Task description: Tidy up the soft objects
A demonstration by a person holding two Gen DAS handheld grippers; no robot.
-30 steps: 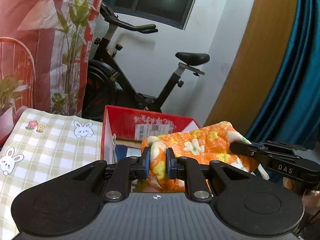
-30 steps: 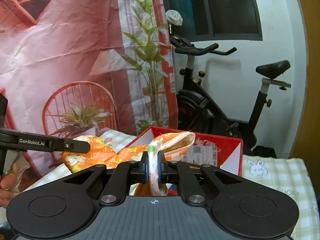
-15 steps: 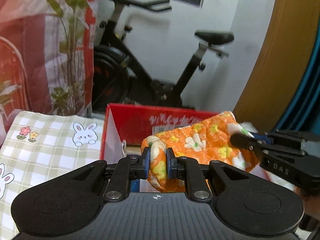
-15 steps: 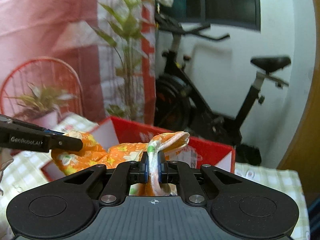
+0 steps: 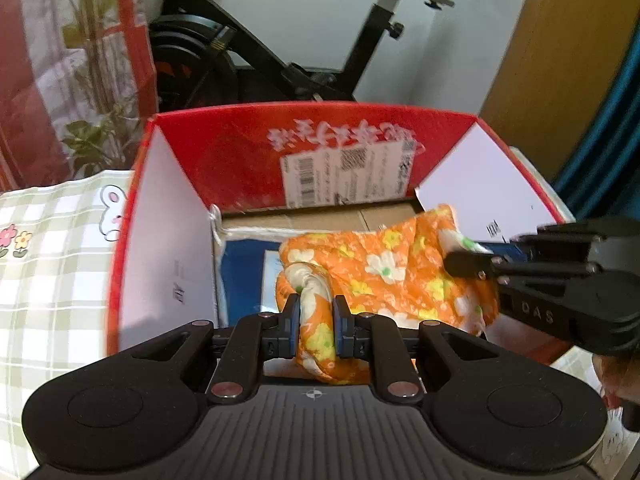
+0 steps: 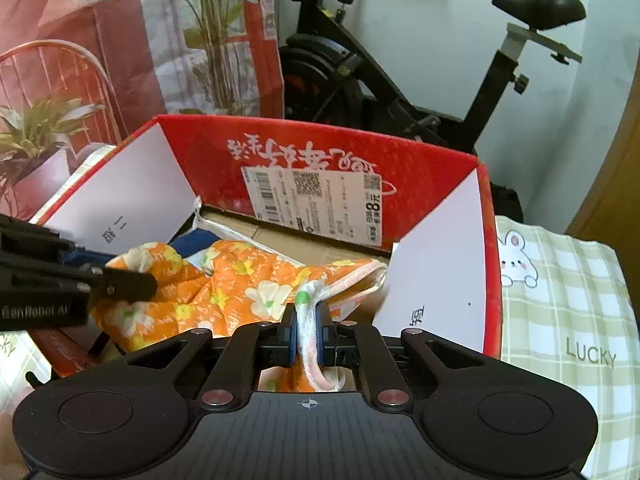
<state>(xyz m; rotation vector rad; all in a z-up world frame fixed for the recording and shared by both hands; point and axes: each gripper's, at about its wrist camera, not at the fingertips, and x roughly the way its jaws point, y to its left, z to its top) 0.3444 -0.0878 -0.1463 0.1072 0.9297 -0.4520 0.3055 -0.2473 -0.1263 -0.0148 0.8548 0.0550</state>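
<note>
An orange cloth with white and yellow flowers [image 5: 384, 276] hangs between both grippers over the open red cardboard box [image 5: 248, 148]. My left gripper [image 5: 314, 320] is shut on one bunched end of the cloth. My right gripper [image 6: 306, 324] is shut on the other end, a pale hem [image 6: 316, 344]. In the right wrist view the cloth [image 6: 240, 280] sags inside the box [image 6: 440, 184]. The right gripper shows at the right of the left wrist view [image 5: 464, 262], the left gripper at the left of the right wrist view [image 6: 132, 284].
A blue item [image 5: 240, 276] lies in the box under the cloth. A green checked tablecloth with rabbits [image 5: 48, 264] covers the table around the box [image 6: 568, 304]. An exercise bike [image 6: 380, 80] and a printed red backdrop [image 6: 100, 40] stand behind.
Both grippers have moved forward and down with the cloth, from above the box rim to over its opening. The cloth now sags inside the box. Both stay shut.
</note>
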